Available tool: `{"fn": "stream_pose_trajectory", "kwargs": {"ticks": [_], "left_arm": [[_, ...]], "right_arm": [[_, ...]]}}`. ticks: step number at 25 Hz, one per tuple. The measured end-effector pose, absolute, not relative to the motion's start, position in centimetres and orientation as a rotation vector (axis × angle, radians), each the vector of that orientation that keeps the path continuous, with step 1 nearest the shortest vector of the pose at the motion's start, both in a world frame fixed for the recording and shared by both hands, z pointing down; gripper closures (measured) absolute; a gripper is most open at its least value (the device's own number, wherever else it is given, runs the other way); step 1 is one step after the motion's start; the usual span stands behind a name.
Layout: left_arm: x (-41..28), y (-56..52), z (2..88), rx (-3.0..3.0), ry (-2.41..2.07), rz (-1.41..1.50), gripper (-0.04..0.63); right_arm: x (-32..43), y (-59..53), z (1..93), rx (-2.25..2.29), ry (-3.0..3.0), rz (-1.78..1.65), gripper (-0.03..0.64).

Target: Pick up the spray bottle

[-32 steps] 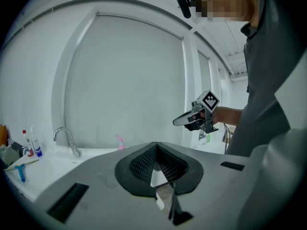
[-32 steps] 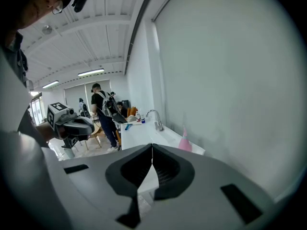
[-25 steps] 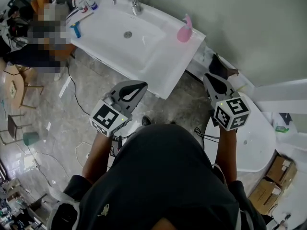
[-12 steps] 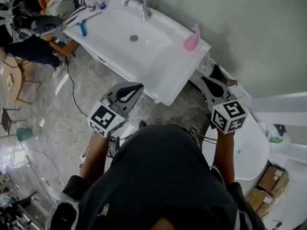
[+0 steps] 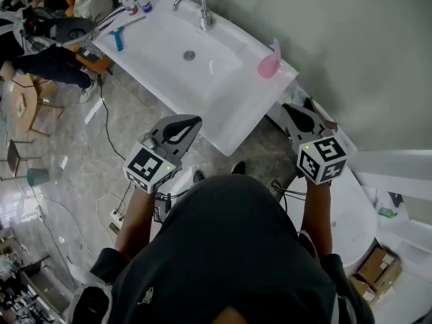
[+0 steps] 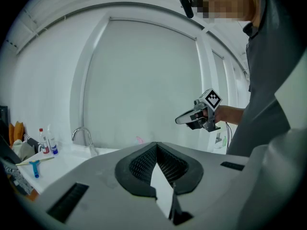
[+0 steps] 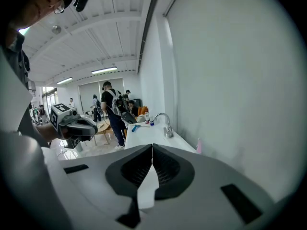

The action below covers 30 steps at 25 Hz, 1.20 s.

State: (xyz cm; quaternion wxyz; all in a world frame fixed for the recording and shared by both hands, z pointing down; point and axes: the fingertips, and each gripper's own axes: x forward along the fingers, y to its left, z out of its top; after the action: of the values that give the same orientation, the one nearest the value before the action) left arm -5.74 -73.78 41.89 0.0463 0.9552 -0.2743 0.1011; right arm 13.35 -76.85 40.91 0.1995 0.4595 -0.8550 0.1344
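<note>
Spray bottle (image 5: 270, 61), pink, stands on the white desk (image 5: 233, 110) beside the basin, ahead of the right tongs (image 5: 292, 110) and a little nearer them than a second ago. Right tongs and left tongs (image 5: 194, 122) are both clenched and empty, so I'd say the approach is only starting.

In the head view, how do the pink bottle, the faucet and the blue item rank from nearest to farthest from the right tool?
1. Pink bottle, on the sink corner by the right tool.
2. Faucet, at the back edge.
3. Blue item, far left end.
</note>
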Motion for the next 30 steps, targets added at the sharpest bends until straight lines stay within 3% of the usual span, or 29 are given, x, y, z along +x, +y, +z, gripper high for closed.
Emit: {"fn": "stream_pose_trajectory", "kwargs": {"ticks": [18, 30], "left_arm": [[4.2, -76.8, 41.3, 2.908, -0.851, 0.398, 0.592], [3.7, -78.2, 40.9, 2.963, -0.737, 0.389, 0.592]], "right_arm": [[22.8, -80.9, 43.5, 1.262, -2.425, 0.465, 0.608], [24.1, -80.7, 42.6, 1.412, -2.342, 0.469, 0.607]]}}
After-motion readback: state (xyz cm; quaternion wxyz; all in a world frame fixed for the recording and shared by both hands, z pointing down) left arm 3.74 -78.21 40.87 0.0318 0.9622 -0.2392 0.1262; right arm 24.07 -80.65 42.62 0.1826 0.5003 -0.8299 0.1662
